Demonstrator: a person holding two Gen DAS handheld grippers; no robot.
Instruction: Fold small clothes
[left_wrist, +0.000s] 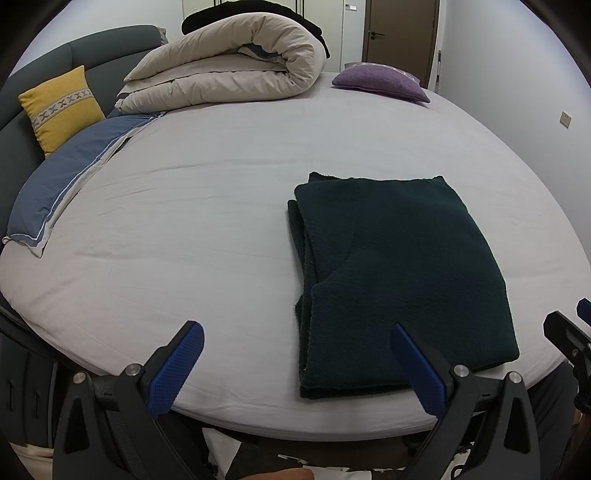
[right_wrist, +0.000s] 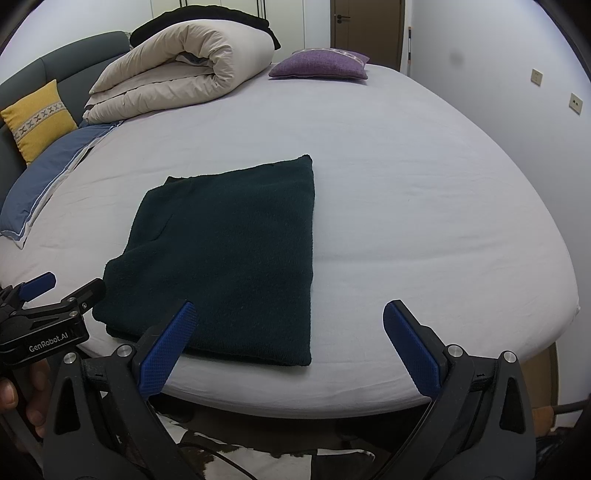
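No container shows. One dark green knitted garment (right_wrist: 229, 254) lies folded into a flat rectangle on the bed (right_wrist: 424, 206), near its front edge; layered edges show along the garment's left side in the left wrist view. The left gripper (left_wrist: 295, 363) and right gripper (right_wrist: 286, 341) both stand wide apart, holding nothing, just off the bed's front edge. Farther back lie one rolled beige duvet (right_wrist: 184, 70), one purple cushion (right_wrist: 319, 64), one yellow cushion (right_wrist: 37, 118) and one blue pillow (left_wrist: 66, 173).
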